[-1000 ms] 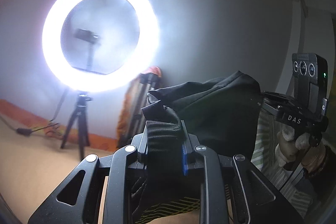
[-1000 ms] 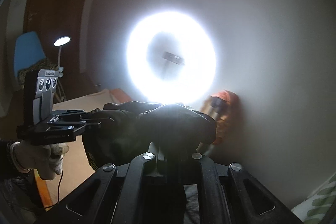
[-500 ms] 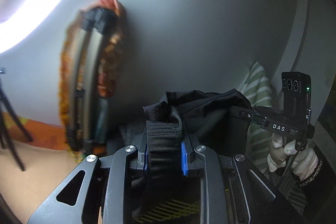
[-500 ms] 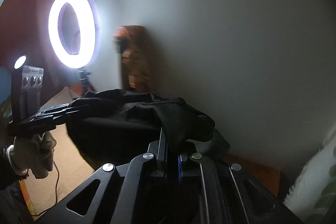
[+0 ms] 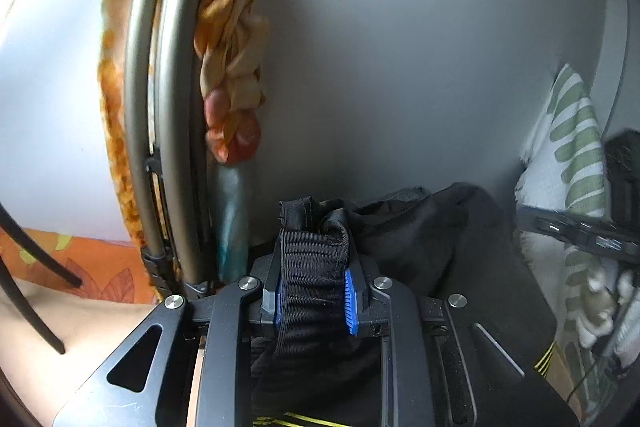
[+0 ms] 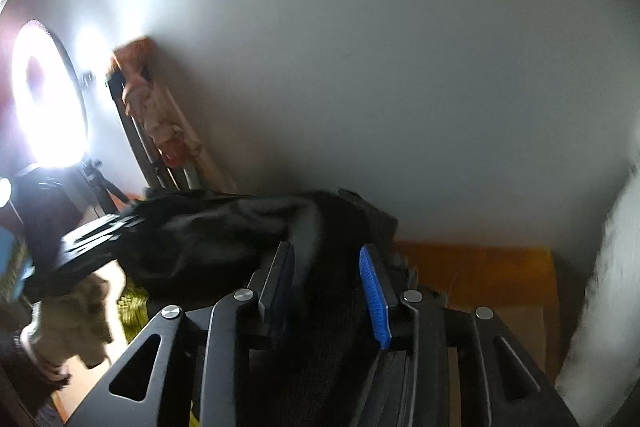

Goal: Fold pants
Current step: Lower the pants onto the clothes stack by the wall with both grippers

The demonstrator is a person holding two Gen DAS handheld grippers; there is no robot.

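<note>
Your left fingers clamp the pants; your right ones have just been opening around them.

Left wrist view: your left gripper [image 5: 312,301] points slightly downward toward the wall, its fingers [image 5: 350,303] pinching the ribbed black waistband of the pants [image 5: 420,239], which bunch up ahead and drape to the right. A folded frame [image 5: 160,115] wrapped in orange cloth leans on the wall at left; a green-striped cushion [image 5: 568,147] sits at right, with your gloved right hand [image 5: 596,307] blurred beside it.
Right wrist view: your right gripper [image 6: 326,291] tilts down, rolled; its fingers [image 6: 374,299] have just been spreading, the dark fabric lying between them, the blue pad standing clear of it. A ring light [image 6: 44,107] glows at left.
</note>
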